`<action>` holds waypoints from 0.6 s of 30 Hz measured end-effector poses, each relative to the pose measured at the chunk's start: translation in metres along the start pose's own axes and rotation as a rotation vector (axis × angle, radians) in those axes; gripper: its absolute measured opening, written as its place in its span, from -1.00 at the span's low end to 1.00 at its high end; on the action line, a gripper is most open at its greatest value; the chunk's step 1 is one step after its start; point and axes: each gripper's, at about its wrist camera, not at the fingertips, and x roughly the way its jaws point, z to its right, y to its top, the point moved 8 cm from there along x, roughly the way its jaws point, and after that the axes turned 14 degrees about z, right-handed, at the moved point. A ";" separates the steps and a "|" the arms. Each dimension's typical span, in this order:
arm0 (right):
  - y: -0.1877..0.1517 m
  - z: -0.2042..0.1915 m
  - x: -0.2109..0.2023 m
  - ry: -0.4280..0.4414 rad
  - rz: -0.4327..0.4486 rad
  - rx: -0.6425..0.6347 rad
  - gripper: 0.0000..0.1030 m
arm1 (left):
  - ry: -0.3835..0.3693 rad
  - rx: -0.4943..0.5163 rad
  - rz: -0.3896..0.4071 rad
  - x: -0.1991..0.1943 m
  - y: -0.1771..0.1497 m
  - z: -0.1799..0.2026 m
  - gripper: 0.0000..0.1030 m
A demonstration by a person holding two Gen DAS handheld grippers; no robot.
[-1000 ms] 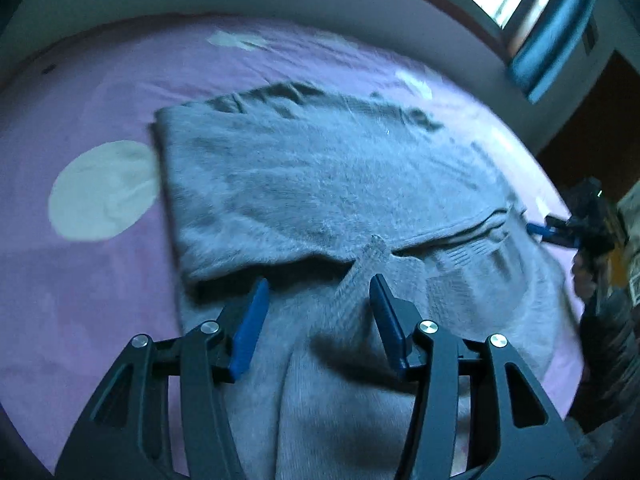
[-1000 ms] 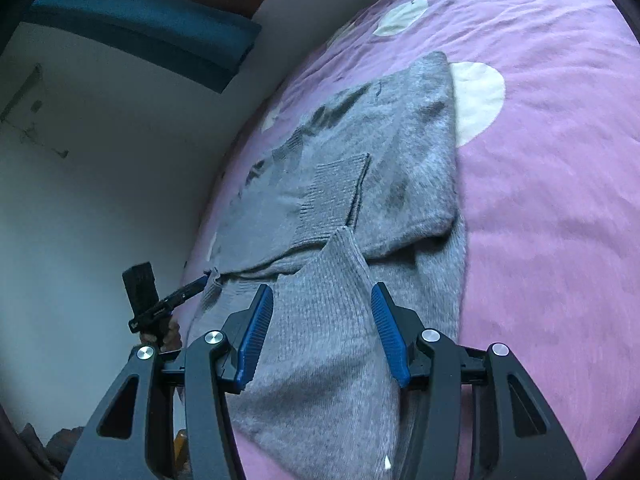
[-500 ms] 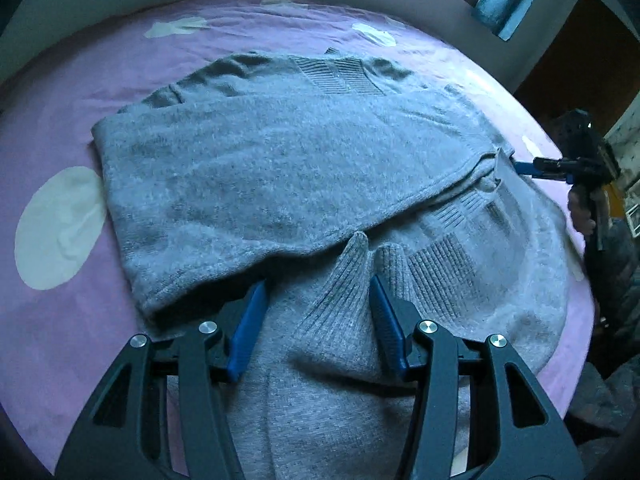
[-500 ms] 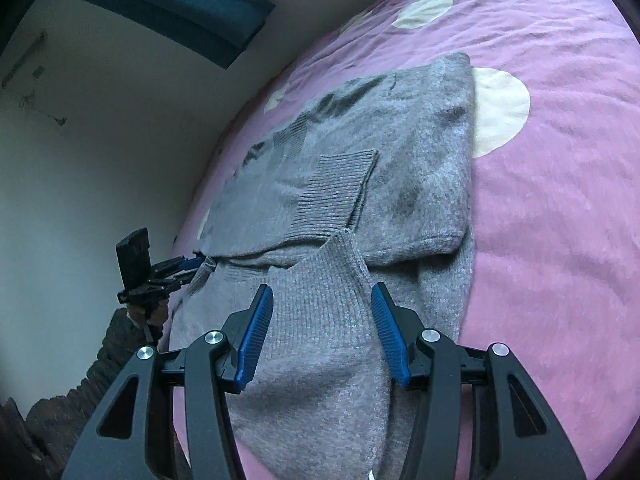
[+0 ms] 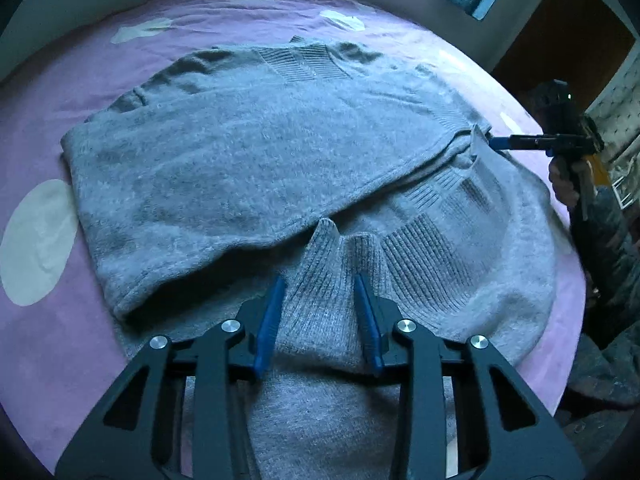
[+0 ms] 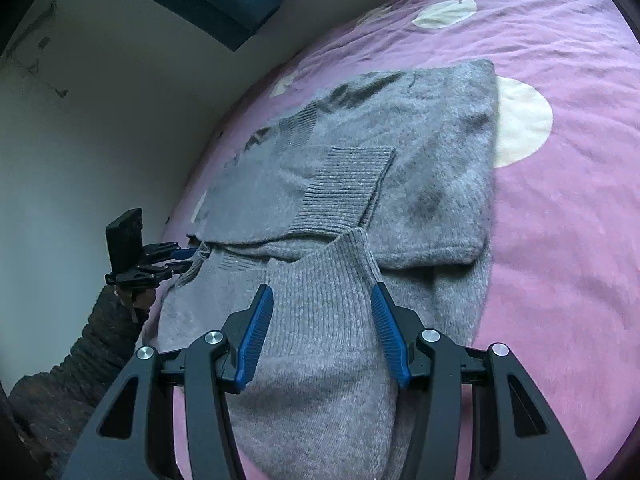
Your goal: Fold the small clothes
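lying across the pink bedspread (image 6: 568, 240) is a grey sweater (image 5: 240, 152), partly folded, its upper layer doubled over the lower part, with a cream dot (image 6: 520, 120) of the bedspread just beside the sweater's far folded edge. at the near end of the sweater, a ribbed peak of knit stands up between the blue pads of the left gripper (image 5: 320, 316); its jaws are closing on that peak and the pads look pressed against it. at the other near corner of the sweater, the right gripper (image 6: 320, 324) has a raised fold of the same knit between its pads, the cloth filling the gap, so it looks clamped there. a sleeve (image 6: 104, 336) shows beside the sweater's edge.
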 end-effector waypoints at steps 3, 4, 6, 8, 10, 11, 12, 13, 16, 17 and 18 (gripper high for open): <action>0.001 -0.002 0.006 -0.014 -0.011 -0.020 0.00 | 0.007 -0.014 0.005 0.000 0.001 -0.001 -0.33; 0.003 -0.004 0.007 -0.017 -0.007 -0.028 0.00 | 0.010 -0.016 0.005 0.000 0.001 -0.002 -0.33; 0.006 -0.005 0.009 -0.020 -0.001 -0.032 0.00 | 0.023 -0.009 0.009 0.000 0.001 0.000 -0.35; 0.009 -0.004 0.009 -0.027 0.005 -0.029 -0.01 | 0.039 0.004 0.010 0.000 0.000 0.000 -0.40; 0.013 -0.003 0.004 -0.036 0.026 -0.026 0.00 | 0.059 0.009 0.008 -0.001 0.000 0.001 -0.41; 0.014 -0.002 0.002 -0.052 0.036 -0.029 0.00 | 0.065 0.011 0.010 -0.001 0.000 0.001 -0.41; 0.014 0.002 -0.001 -0.078 0.043 -0.034 0.00 | 0.073 0.010 0.012 -0.001 0.000 0.000 -0.40; 0.014 0.004 -0.002 -0.084 0.042 -0.032 0.00 | 0.076 0.007 0.014 -0.001 0.000 -0.001 -0.40; 0.005 0.006 0.003 -0.068 0.006 -0.023 0.00 | 0.076 -0.003 0.019 0.000 0.000 -0.002 -0.37; 0.003 0.005 0.006 -0.072 0.000 -0.039 0.00 | 0.076 -0.006 0.021 0.001 0.000 -0.003 -0.37; 0.002 0.002 0.008 -0.074 0.001 -0.056 -0.02 | 0.077 -0.010 0.023 0.002 0.001 -0.003 -0.37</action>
